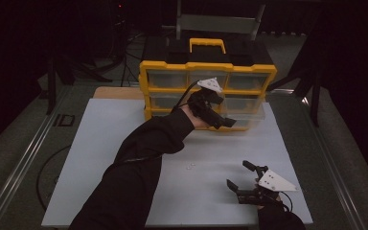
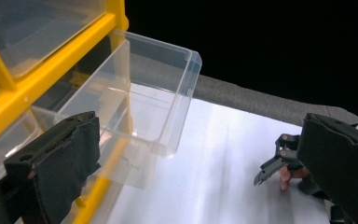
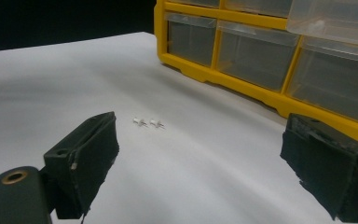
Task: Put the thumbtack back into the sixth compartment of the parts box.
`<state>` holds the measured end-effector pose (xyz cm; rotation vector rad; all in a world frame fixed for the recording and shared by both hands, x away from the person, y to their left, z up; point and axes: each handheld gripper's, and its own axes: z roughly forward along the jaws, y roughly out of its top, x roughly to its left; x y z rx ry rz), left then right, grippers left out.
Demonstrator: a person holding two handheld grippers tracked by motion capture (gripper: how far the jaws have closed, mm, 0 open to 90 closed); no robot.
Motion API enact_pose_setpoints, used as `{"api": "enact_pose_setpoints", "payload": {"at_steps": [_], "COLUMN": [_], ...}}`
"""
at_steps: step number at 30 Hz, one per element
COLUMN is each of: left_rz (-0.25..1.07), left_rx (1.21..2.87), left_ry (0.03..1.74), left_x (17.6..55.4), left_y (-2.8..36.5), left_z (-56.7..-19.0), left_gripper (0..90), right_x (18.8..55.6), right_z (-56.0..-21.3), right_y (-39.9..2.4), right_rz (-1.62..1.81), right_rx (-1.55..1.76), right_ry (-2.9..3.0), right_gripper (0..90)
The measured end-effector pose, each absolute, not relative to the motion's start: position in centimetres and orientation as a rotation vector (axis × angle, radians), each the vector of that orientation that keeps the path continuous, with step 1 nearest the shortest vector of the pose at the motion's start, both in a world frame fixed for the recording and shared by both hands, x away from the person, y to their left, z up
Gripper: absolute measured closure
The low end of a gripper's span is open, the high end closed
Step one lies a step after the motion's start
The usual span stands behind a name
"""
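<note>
A yellow organiser cabinet with clear drawers stands at the back of the white table. One clear drawer at its lower right is pulled out and looks empty. My left gripper hovers just in front of that drawer, jaws open, and nothing sits between them. Two small white pins lie together on the table. My right gripper rests near the front right, open, and faces the pins from a short way off.
The cabinet's black top carries a yellow handle. Its closed drawers fill the yellow frame. Dark floor and stand legs surround the table. The table's front edge runs just below my right hand.
</note>
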<state>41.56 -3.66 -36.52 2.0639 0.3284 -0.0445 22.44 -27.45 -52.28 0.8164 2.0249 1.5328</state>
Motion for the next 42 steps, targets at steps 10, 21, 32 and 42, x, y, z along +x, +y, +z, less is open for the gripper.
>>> {"api": "enact_pose_setpoints", "payload": {"at_steps": [10, 21, 32, 42], "left_rz": [-0.058, -0.085, -0.122, -0.144], "left_rx": [2.06, 2.069, 2.089, 2.107], "left_ry": [0.319, 0.331, 0.343, 0.35], "left_x": [40.6, 39.7, 38.5, 37.3], "left_y": [-1.9, 0.1, 1.7, 3.0], "left_z": [-37.4, -39.6, -42.2, -45.4], "left_gripper": [0.0, 0.0, 0.0, 0.5], "right_x": [22.4, 22.4, 22.4, 22.4], "right_z": [-52.3, -52.3, -52.4, -52.4], "right_y": [-27.3, -27.3, -27.2, -27.1], "right_rz": [1.53, 1.527, 1.523, 1.522], "right_rx": [0.816, 0.816, 0.814, 0.81], "right_ry": [2.028, 2.031, 2.034, 2.041], "right_gripper": [10.4, 10.4, 10.4, 10.4]}}
